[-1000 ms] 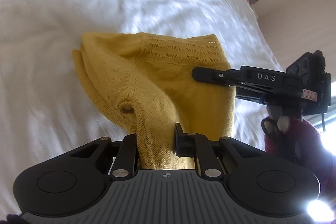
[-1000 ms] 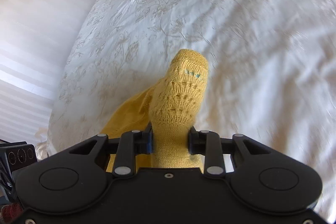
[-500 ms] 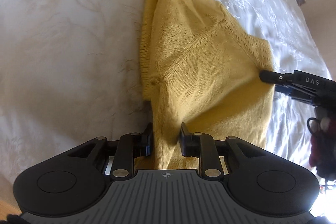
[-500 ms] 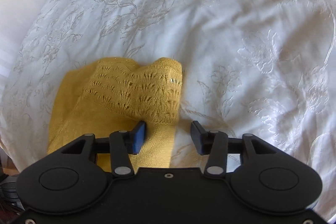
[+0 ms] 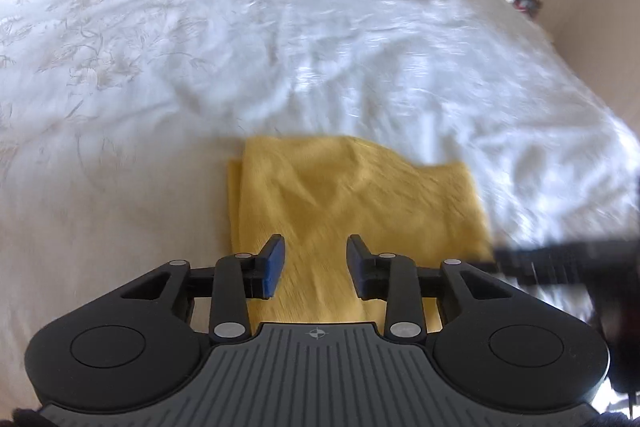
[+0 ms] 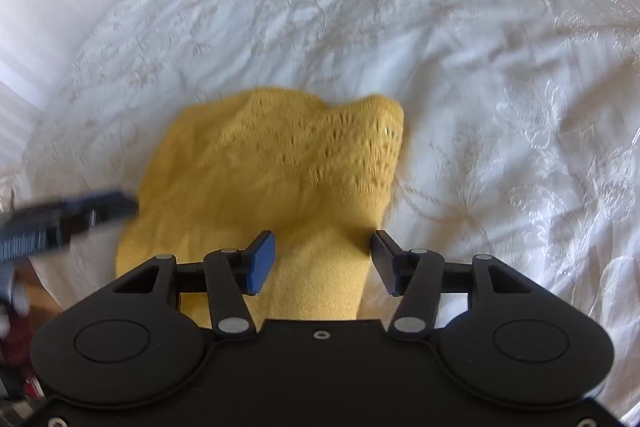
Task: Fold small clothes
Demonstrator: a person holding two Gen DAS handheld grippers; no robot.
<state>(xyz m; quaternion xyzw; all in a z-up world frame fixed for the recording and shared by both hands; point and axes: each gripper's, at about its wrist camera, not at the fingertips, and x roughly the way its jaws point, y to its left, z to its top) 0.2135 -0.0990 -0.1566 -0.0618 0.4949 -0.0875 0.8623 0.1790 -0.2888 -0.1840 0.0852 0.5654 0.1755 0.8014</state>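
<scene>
**R wrist: jaws apart over yellow knit**

R gripper [image 6: 323, 263] has its jaws spread wide, yellow knit garment [image 6: 276, 171] lying btwn & beyond them on white bedspread [image 6: 500, 87]. Lacy band up top. L gripper [image 6: 68, 221] blurred at garment's left edge.

Ahead of the matt black plastic left gripper [image 5: 316, 261] lies a soft yellow knit garment [image 6: 280, 163], lacy-holed, on a glossy embroidered white bedspread [image 6: 500, 87].

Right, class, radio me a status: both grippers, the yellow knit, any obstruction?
Left gripper open, right gripper open. Yellow knit folded on white bedspread, released. Nothing obstructing.
</scene>
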